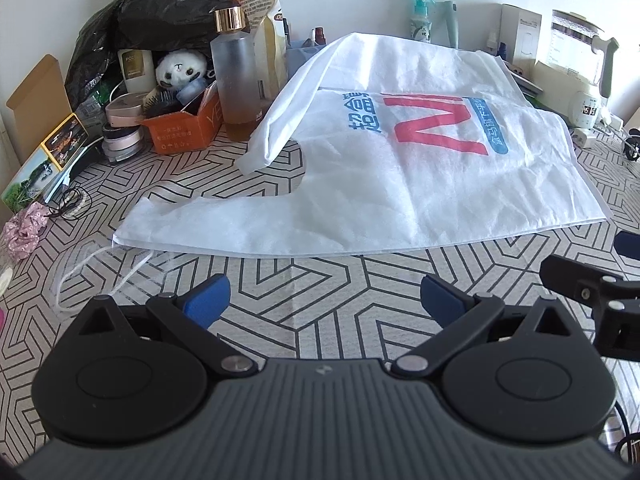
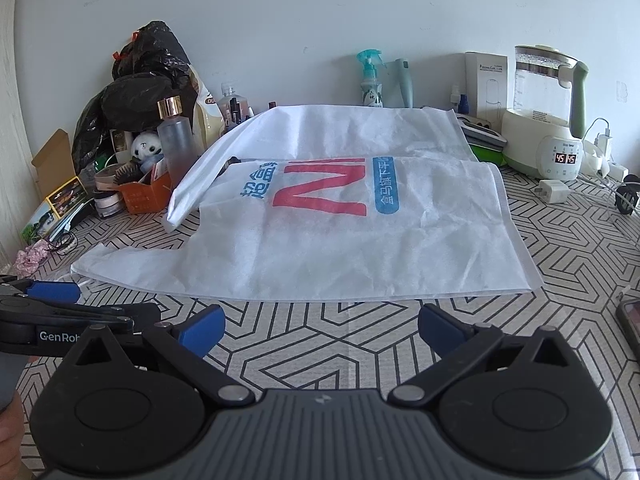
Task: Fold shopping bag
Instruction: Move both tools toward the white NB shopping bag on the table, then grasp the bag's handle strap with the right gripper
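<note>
A big table (image 1: 340, 292) with a black and white zigzag cloth fills most of both views, and a plain pale wall stands behind it. On the table lies the white shopping bag (image 1: 420, 184), spread out but with its far side folded over on top, so part of the red letter and blue writing is hidden at the top edge. One handle lies flat and points to the left, and the other handle droops down over the cloth near the tall bottle. Behind the bag on the left sits a pile of black plastic bags (image 1: 160, 12), and on the right stands a pale green kettle (image 2: 548, 120) on a base that shows red numbers. The tall frosted bottle (image 1: 236, 72) with a gold cap stands just beside an orange box (image 1: 180, 128) full of small things, and a little white plush toy (image 1: 180, 68) peeks out behind that box. A blue spray bottle (image 2: 370, 78) stands at the back by the wall. The left gripper (image 1: 324, 300) sits low in front of the bag with its blue fingers wide apart and nothing between them. The right gripper (image 2: 320, 328) is just beside it, also in front of the bag, and its blue fingers are wide apart and hold nothing too
</note>
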{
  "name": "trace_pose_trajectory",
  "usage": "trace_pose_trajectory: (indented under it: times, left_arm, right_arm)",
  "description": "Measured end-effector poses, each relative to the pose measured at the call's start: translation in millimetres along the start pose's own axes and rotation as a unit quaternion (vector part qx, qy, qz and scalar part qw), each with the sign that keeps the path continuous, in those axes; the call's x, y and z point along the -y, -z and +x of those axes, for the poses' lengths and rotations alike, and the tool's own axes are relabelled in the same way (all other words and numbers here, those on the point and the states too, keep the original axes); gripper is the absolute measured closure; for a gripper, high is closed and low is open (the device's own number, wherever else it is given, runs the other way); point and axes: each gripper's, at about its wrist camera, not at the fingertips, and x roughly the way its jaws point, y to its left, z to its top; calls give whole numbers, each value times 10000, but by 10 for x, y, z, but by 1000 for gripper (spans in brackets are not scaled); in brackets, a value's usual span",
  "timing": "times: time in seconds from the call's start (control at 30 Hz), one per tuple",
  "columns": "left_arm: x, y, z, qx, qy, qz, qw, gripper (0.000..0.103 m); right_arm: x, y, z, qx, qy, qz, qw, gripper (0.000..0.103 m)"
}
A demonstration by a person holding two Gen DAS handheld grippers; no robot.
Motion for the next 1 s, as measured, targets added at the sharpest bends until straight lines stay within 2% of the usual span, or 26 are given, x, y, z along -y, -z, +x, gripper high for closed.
trace_pose_trajectory:
  times: [0.1,0.2,0.37,0.67,0.7,0.83,0.87,0.93,0.97,1.0]
  left_arm:
    - [15,-9,20,-42,-13,-14,10000,0]
    - [31,-19,40,-85,-26,-27,10000,0]
    - [-93,-44,133,-111,82,-22,9999,0]
    - [-125,-143,343,-300,310,24,9991,0]
    - [-123,-141,364,-318,321,36,9990,0]
    - [-151,-152,445,-456,298,-20,9985,0]
    - [-169,-150,457,-469,292,-34,9985,0]
    - [-217,-137,452,-455,259,-88,9986,0]
    - [-245,-134,450,-447,238,-124,9986,0]
    - [-278,-136,449,-469,280,-186,9983,0]
  right_arm:
    - [20,20,-55,65,-44,-39,10000,0]
    - [-52,-56,64,-180,-30,-155,9997,0]
    - [-127,-172,142,-169,-389,-467,9980,0]
    - [-141,-226,239,-137,-191,-574,9981,2]
    - [-128,-227,269,-166,-230,-530,9982,6]
    - [-90,-224,401,-325,-458,-336,9979,38]
    - [-90,-221,440,-381,-556,-291,9973,42]
    - [-126,-216,499,-444,-682,-347,9961,64]
    - [-154,-215,525,-475,-718,-400,9955,71]
    - [-189,-216,548,-507,-747,-487,9947,85]
